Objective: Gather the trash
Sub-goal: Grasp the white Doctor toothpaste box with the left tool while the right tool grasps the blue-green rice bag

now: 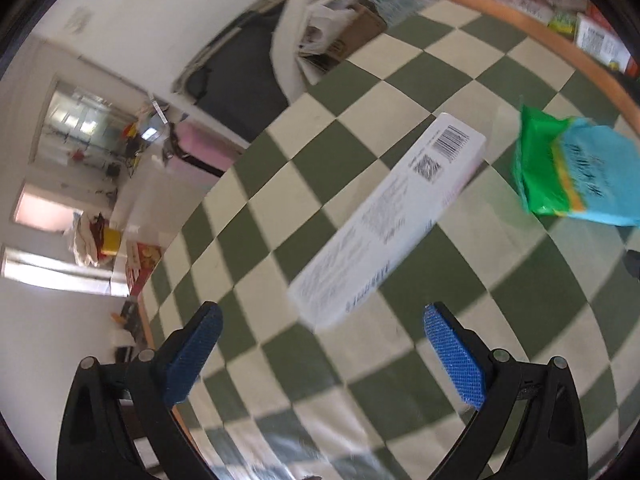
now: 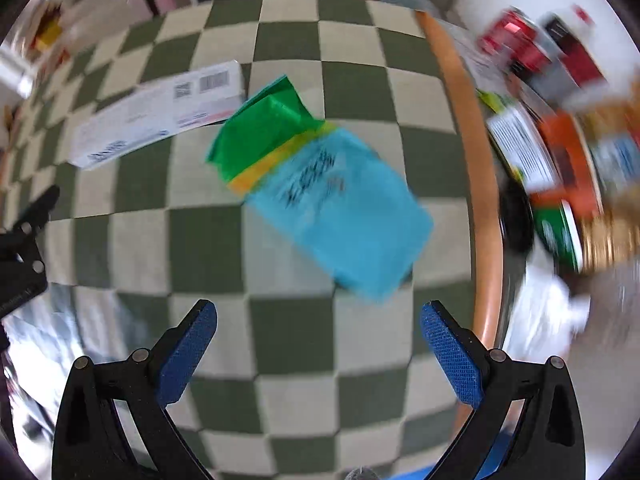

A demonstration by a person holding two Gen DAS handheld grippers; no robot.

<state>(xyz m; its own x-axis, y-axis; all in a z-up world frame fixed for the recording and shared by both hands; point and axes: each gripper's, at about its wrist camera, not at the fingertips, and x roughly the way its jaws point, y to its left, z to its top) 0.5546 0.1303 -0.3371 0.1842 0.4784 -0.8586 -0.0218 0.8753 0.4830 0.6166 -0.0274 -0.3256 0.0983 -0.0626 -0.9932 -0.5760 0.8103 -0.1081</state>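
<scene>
1. Table (image 1: pixel 360 92) w/ green-and-cream checked cloth and an orange rim (image 2: pixel 486 216).
2. White wall (image 1: pixel 160 12) at 11 o'clock in left view.
3. Bright window (image 1: pixel 80 124) at 9 o'clock; daylight comes in.
4. Dark chair (image 1: pixel 240 84) w/ pale cloth (image 1: pixel 308 4) at 12 o'clock, cardboard box (image 1: pixel 356 36) beside it.
5. Floor right of the rim: blurred boxes (image 2: pixel 560 152).

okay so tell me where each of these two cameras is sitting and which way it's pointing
Left wrist: sits on the left hand-held gripper, looking forward and down past its open blue fingers at the white box on the checkered table.
Right wrist: sits on the right hand-held gripper, fingers open, facing the blue-green packet; the other gripper shows at its left edge.
Shared: box, packet, table and its orange edge.
</scene>
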